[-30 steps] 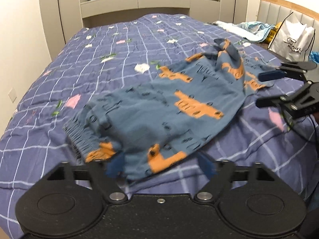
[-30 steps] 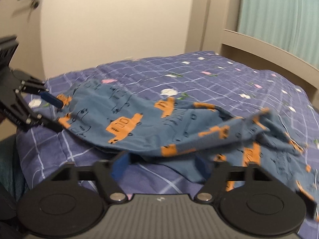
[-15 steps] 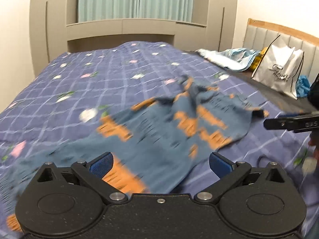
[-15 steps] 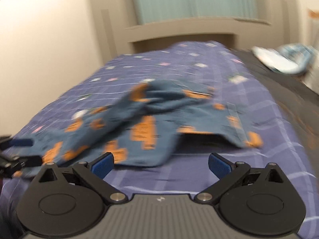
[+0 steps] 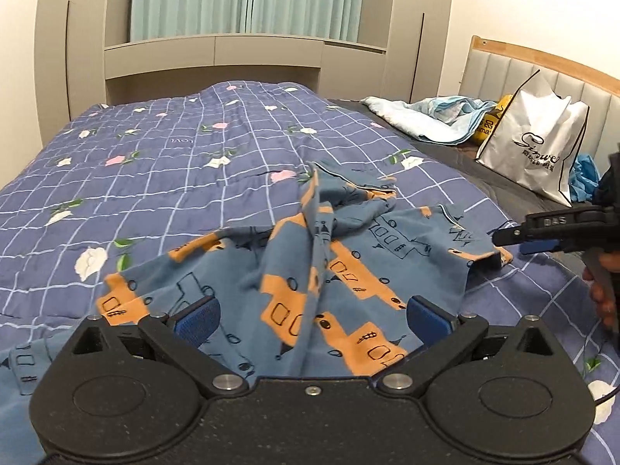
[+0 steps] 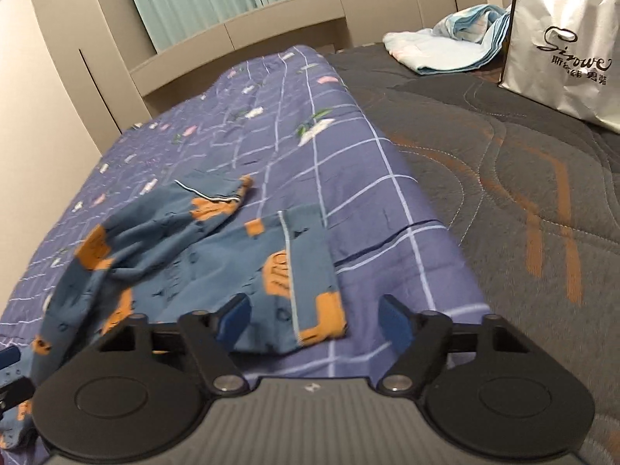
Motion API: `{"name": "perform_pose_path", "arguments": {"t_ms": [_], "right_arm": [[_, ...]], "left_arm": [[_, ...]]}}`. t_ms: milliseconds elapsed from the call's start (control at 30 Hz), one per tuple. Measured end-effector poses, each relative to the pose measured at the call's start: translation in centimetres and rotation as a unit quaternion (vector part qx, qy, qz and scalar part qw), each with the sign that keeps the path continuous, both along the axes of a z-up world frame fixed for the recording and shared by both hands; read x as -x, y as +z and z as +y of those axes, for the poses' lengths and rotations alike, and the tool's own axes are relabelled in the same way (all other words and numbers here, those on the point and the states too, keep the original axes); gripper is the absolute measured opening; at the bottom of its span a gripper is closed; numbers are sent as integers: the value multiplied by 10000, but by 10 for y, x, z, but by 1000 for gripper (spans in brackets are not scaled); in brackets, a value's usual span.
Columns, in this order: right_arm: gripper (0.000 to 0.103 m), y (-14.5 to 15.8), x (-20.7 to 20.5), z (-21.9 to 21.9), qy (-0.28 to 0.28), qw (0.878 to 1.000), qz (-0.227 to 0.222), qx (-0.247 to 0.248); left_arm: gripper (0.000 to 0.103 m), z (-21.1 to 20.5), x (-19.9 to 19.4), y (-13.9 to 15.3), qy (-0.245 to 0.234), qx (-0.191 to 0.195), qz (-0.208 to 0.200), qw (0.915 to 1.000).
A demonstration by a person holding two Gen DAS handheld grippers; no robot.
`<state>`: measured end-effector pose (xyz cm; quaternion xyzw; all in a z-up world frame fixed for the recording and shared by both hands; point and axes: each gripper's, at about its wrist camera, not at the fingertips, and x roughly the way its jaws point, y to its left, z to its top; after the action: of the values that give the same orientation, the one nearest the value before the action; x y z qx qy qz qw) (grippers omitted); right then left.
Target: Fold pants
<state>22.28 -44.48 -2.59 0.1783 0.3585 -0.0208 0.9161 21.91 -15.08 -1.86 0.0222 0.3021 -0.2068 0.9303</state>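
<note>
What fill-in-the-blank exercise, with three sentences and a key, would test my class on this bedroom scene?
1. The blue pants with orange shapes lie on a purple checked ____.
2. The white paper shopping bag stands in front of the padded ____.
3. The left gripper has its jaws ____, its pads pressing nothing.

Missing words: quilt; headboard; open

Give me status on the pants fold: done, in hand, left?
Done: nothing; the pants lie rumpled on the quilt, unfolded. In hand: both tongs are open, left tongs over the middle, right tongs, which have just been closing, around a leg hem. Left: flattening and every fold.
</note>
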Motion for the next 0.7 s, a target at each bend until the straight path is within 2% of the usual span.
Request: {"name": "perform_pose_path", "arguments": {"t_ms": [67,133,167,233,300,467,600,700], "right_arm": [[61,-5,-8,-1,-1,9999,138,87],[55,-11,-14,0,136,9995,274,61],[44,-13,-16,2,179,9993,314,42],[30,-15,-17,3,250,9991,339,72],[19,-13,-16,3,300,9990,307,132],[13,5,-19,5,422,9955,191,825],[13,18,-22,-2,479,9938,151,992],[14,14,-27,2,611,9915,301,1107]], "left_arm": [[102,-3,-2,-2,-6,-40,24,10000],[102,-1,-3,-4,-13,-43,58,10000],[102,-1,-4,-5,-10,-44,77,10000],[102,-1,-5,-7,2,-47,97,9999],[102,0,-5,-7,14,-38,103,9999],[102,5,-4,-6,29,-16,84,10000],[102,10,-4,-6,51,19,96,9999],[102,14,-5,-8,88,17,119,9999]]}}
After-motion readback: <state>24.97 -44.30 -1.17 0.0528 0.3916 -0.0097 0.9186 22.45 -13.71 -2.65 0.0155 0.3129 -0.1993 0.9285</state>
